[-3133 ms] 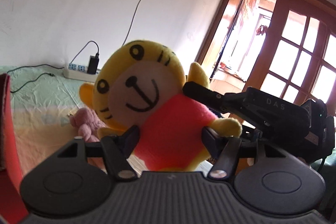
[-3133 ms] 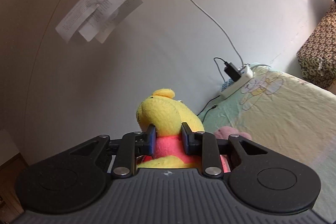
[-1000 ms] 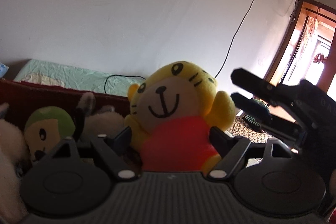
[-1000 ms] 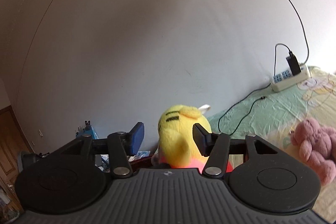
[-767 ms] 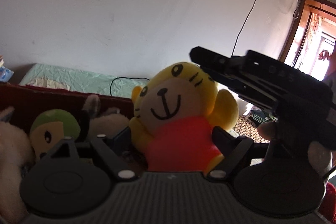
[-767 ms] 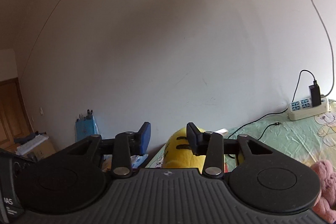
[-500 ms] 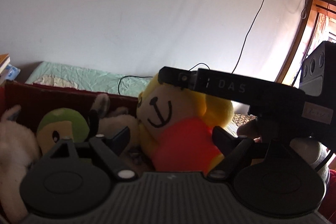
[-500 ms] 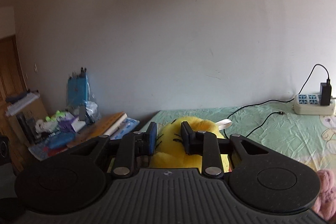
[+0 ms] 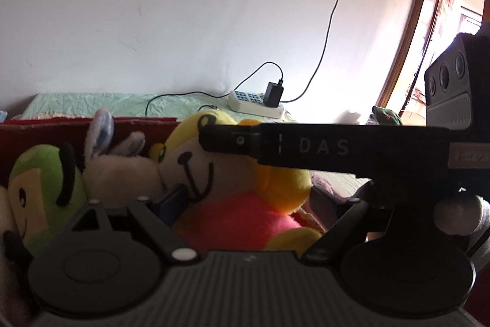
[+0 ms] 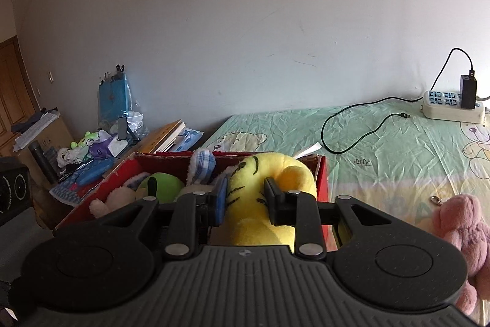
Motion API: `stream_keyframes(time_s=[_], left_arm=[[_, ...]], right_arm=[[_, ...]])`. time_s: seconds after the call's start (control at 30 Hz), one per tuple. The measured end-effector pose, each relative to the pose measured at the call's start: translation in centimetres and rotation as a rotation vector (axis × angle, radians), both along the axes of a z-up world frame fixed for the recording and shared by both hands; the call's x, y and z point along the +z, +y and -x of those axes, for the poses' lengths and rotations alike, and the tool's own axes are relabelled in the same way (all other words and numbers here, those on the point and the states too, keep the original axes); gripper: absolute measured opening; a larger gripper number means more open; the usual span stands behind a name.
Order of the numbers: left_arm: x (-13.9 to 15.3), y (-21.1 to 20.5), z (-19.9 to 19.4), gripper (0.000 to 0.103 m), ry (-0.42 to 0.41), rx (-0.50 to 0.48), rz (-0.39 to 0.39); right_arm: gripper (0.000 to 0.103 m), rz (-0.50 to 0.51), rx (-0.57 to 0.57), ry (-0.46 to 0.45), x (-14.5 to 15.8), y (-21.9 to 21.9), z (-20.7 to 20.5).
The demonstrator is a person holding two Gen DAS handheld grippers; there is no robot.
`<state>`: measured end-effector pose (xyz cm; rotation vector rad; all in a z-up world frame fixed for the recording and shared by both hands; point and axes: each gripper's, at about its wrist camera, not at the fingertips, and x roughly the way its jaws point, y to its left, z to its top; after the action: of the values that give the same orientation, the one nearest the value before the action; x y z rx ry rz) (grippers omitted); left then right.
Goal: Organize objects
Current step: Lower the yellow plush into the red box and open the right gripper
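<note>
A yellow tiger plush point(image 9: 232, 198) with a red shirt lies at the right end of a red box point(image 10: 122, 170), next to a green plush point(image 9: 39, 186) and a cream rabbit plush point(image 9: 122, 170). My right gripper point(image 10: 245, 198) is shut on the tiger plush's head point(image 10: 254, 189), seen from behind. It crosses the left wrist view as a black bar point(image 9: 321, 147). My left gripper point(image 9: 248, 204) is open, its jaws wide on either side of the tiger's body without squeezing it.
The box stands on a bed with a green sheet point(image 10: 382, 149). A pink plush point(image 10: 462, 235) lies on the bed at the right. A power strip point(image 10: 453, 106) with charger and cable lies by the wall. Books and clutter point(image 10: 107, 143) sit left of the bed.
The tiger plush has come down from mid-air into the red box. My left gripper has opened off it. My right gripper opened briefly, then shut on its head.
</note>
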<state>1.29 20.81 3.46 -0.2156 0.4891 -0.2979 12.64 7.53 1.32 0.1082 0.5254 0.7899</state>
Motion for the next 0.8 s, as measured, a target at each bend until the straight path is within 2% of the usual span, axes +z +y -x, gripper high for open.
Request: stream_keyframes(time_s=[0.1, 0.17, 0.2, 0.27, 0.4, 0.5, 0.57, 0.8], left_arm=[[-0.1, 0.6, -0.3, 0.085, 0.018, 0.012, 0.011], [0.0, 0.5, -0.1, 0.086, 0.012, 0.018, -0.002], [0.0, 0.3, 0.0, 0.090, 0.005, 0.022, -0.014], [0.1, 0.0, 0.3, 0.095, -0.015, 0.035, -0.039], [0.2, -0.8, 0.5, 0.096, -0.043, 0.059, -0.108], [0.1, -1.2, 0.9, 0.096, -0.064, 0.079, -0.149], [0.0, -1.5, 1.0, 0.099, -0.074, 0.087, -0.163], [-0.3, -2.8, 1.3, 0.100, -0.104, 0.117, -0.230]], right_arm=[[0.029, 0.004, 0.003, -0.023, -0.4, 0.5, -0.3], [0.030, -0.047, 0.007, -0.028, -0.7, -0.1, -0.5], [0.029, -0.068, 0.005, -0.034, -0.9, -0.4, -0.4], [0.030, -0.100, -0.001, -0.084, -1.4, -1.2, 0.3], [0.033, -0.124, -0.027, -0.198, -1.9, -1.8, 1.8], [0.040, -0.186, -0.018, -0.219, -2.3, -2.8, 2.0], [0.040, -0.229, -0.020, -0.225, -2.7, -3.6, 2.0], [0.041, -0.358, -0.003, -0.222, -4.2, -5.6, 1.7]])
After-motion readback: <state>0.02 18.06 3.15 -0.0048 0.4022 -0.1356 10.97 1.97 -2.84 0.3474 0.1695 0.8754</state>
